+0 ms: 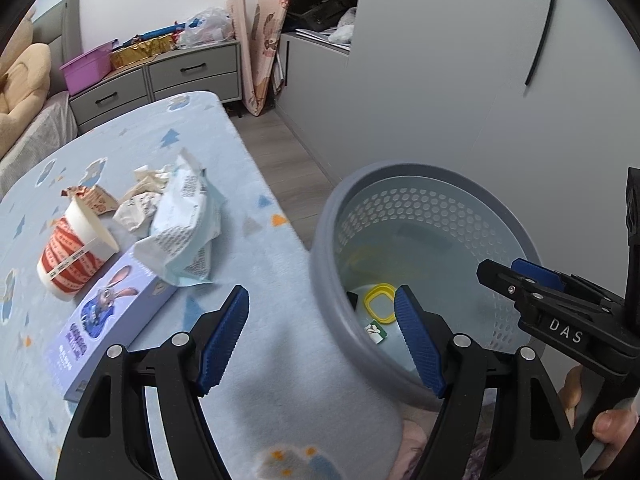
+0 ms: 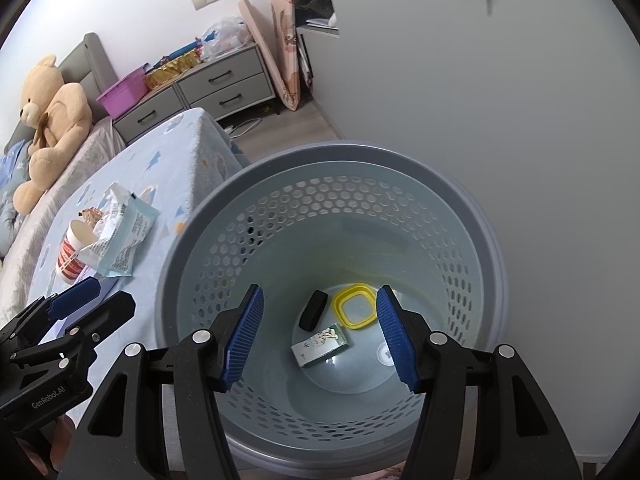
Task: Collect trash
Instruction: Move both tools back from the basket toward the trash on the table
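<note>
A grey perforated bin [image 2: 340,150] stands beside the blanket-covered table [image 1: 248,184]. My right gripper [image 2: 320,332] hangs open over its mouth with nothing between the fingers. On the bin floor lie a yellow ring lid [image 2: 354,306], a black block [image 2: 312,310] and a small carton [image 2: 320,344]. My left gripper [image 1: 320,336] is open and empty over the table's corner, next to the bin [image 1: 320,240]. On the table sit a red-striped paper cup [image 1: 76,248], a purple box [image 1: 108,320], a crumpled pale-blue bag [image 1: 184,232], crumpled paper [image 1: 140,200] and a brown wrapper [image 1: 88,196].
A white wardrobe front [image 2: 480,120] rises right behind the bin. Grey drawers [image 2: 224,84] with a purple tub [image 2: 124,94] stand at the far wall. A teddy bear [image 2: 52,120] sits on the bed to the left. A strip of wooden floor [image 1: 288,160] runs between table and wardrobe.
</note>
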Demonstrator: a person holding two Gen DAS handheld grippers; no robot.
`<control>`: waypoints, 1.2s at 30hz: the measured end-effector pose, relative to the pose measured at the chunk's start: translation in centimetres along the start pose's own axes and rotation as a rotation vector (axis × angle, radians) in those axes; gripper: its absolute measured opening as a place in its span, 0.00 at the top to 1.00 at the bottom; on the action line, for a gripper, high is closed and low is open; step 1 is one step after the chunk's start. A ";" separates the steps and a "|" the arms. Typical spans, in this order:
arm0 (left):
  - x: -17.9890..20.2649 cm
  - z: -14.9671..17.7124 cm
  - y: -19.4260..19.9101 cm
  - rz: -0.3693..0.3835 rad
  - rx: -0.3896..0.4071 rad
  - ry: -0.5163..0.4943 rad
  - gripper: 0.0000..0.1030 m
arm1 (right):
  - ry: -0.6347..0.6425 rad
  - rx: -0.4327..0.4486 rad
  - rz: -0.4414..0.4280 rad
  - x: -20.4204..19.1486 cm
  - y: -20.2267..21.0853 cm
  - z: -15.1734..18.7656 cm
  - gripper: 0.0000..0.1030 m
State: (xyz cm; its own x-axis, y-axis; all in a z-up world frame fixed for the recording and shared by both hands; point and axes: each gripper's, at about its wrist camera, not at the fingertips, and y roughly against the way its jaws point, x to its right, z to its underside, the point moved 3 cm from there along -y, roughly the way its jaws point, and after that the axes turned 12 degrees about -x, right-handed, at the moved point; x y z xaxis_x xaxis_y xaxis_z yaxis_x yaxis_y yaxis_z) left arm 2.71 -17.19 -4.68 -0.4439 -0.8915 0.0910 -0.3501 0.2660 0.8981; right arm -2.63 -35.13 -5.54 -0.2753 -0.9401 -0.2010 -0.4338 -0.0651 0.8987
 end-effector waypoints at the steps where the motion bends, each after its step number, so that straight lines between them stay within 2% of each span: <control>1: -0.4 0.1 0.2 -0.004 0.002 0.006 0.30 | 0.007 0.000 -0.002 -0.4 0.0 0.0 0.44; 13: -8.0 2.5 3.1 -0.093 0.015 0.132 0.30 | 0.106 -0.001 -0.054 -6.5 -0.4 -0.2 0.42; 25: -17.2 5.5 5.3 -0.222 -0.003 0.244 0.30 | 0.225 -0.012 -0.129 -14.1 -1.2 0.1 0.41; 31: -21.3 7.1 4.7 -0.264 -0.032 0.302 0.30 | 0.256 -0.023 -0.141 -16.0 -1.6 0.3 0.41; 36: -23.9 7.1 4.0 -0.277 -0.043 0.355 0.30 | 0.261 -0.036 -0.144 -16.4 -2.2 0.3 0.41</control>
State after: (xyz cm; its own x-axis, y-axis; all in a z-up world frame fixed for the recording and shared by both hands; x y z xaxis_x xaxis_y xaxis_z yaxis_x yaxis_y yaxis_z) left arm 6.05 7.81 -6.27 -0.0247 -0.9995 -0.0202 -0.3775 -0.0094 0.9260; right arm 2.58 -19.54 -4.29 0.0190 -0.9742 -0.2249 -0.4202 -0.2119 0.8823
